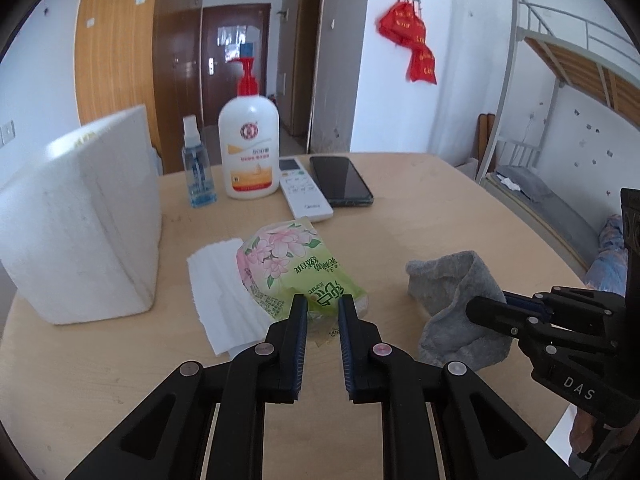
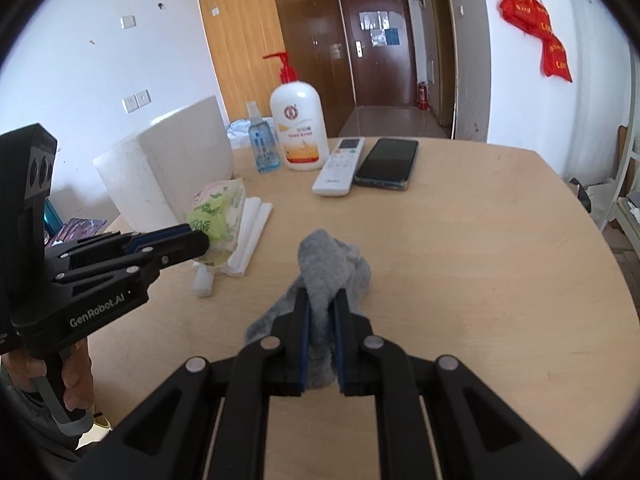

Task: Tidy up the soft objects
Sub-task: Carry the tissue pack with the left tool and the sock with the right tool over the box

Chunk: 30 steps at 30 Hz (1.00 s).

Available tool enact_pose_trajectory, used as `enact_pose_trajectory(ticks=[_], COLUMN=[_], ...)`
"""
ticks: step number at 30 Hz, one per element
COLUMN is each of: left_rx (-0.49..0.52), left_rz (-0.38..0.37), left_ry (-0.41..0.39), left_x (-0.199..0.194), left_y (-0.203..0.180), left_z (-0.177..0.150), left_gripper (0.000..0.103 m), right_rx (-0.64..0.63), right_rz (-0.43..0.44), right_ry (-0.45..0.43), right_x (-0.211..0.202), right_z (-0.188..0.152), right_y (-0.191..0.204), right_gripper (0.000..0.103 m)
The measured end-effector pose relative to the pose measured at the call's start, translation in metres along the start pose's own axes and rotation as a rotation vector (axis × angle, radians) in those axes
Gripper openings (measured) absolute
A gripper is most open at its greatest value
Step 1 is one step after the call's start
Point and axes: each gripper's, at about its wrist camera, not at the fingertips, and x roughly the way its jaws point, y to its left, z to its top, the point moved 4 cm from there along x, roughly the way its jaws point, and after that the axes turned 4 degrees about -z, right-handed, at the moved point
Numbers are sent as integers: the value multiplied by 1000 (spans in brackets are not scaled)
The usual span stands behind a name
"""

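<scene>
A green flowered tissue pack [image 1: 288,268] lies on a white paper towel [image 1: 218,292] on the wooden table [image 1: 420,220]. My left gripper [image 1: 322,304] is shut on the pack's near end. The pack also shows in the right wrist view [image 2: 216,212], with the left gripper [image 2: 196,246] on it. A grey cloth [image 2: 332,268] lies crumpled mid-table. My right gripper [image 2: 320,300] is shut on a fold of it. In the left wrist view the cloth [image 1: 452,296] sits at the right, with the right gripper [image 1: 480,308] on it.
A white foam box [image 1: 84,216] stands at the table's left. At the back stand a spray bottle [image 1: 196,164], a lotion pump bottle [image 1: 250,140], a white remote [image 1: 302,188] and a black phone [image 1: 340,180]. A bunk bed [image 1: 560,92] is at the right.
</scene>
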Motion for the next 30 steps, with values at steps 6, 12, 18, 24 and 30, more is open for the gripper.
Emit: enact_pose_trajectory(ticks=[6, 12, 18, 24, 30], left_rx=[12, 30, 49, 67, 79], left_rz=[-12, -9, -1, 3, 16], left_ry=[-34, -59, -94, -140, -180], left_x=[-21, -42, -63, -88, -109], left_y=[-6, -11, -16, -22, -27], left_z=[-1, -3, -6, -10, -14], left_gripper=[17, 17, 17, 17, 17], right_rx=[-5, -16, -22, -31, -41], right_rz=[-6, -12, -19, -21, -19], right_ry=[-45, -91, -132, -176, -218], right_x=[-20, -42, -62, -82, -100], right_z=[4, 6, 4, 3, 1], right_y=[7, 16, 25, 32, 41], right_gripper=[14, 14, 14, 14, 14])
